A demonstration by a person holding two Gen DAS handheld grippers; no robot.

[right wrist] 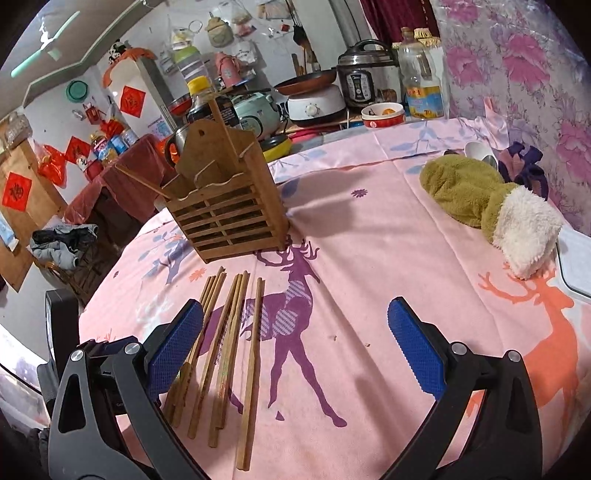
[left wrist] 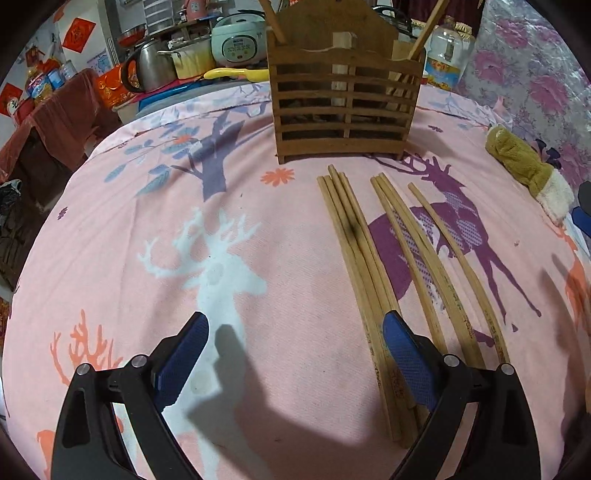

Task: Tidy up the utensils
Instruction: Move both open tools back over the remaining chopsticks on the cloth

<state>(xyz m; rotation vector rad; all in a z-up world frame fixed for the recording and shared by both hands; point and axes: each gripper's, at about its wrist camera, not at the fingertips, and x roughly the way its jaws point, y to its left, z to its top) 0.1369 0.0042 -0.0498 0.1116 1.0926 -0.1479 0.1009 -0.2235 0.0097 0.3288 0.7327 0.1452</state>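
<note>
A slatted wooden utensil holder (left wrist: 345,103) stands upright on the pink deer-print cloth, with two chopsticks (left wrist: 424,35) standing in it. It also shows in the right wrist view (right wrist: 225,210). Several wooden chopsticks (left wrist: 365,251) lie side by side in front of it, also in the right wrist view (right wrist: 229,343). My left gripper (left wrist: 295,343) is open and empty, its right finger (left wrist: 406,362) over the near ends of the leftmost chopsticks. My right gripper (right wrist: 295,343) is open and empty, with the chopsticks beside its left finger (right wrist: 173,347).
A green and white plush mitten (right wrist: 491,203) lies on the cloth at the right, also in the left wrist view (left wrist: 528,170). Rice cookers (right wrist: 358,81), pots, bottles and a bowl (right wrist: 382,114) crowd the back. The left gripper's body (right wrist: 62,325) stands left of the chopsticks.
</note>
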